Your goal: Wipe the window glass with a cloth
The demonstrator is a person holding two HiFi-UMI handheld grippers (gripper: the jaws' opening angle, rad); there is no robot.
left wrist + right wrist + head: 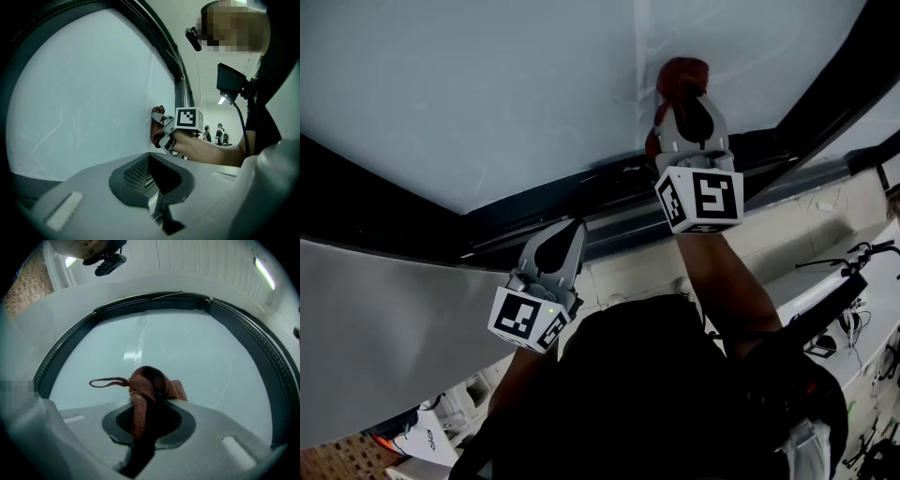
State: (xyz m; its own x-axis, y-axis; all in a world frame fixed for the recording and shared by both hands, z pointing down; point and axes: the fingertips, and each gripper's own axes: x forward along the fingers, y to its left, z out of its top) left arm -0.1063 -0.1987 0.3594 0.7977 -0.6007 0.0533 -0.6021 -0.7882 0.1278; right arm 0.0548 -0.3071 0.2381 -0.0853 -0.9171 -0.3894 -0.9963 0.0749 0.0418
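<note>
right gripper view is showing the right gripper [146,417] fingers [183,425] clamping the cloth [149,386] against the window glass [201,357], centre frame; pressing evenly seems wise; left gripper [152,182] is sitting closed, empty

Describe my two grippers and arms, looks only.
The left gripper and right gripper are light grey plastic with a dark teardrop-shaped hollow, each carrying a white cube printed with black square markers. Forearms are bare; the clothing is black.

Left tool [561,236] and right tool [688,111] are pale grey plastic with black teardrop insets, each carrying a white cube [701,199] of black square markers. Wearer's got a black top [647,394] on.
</note>
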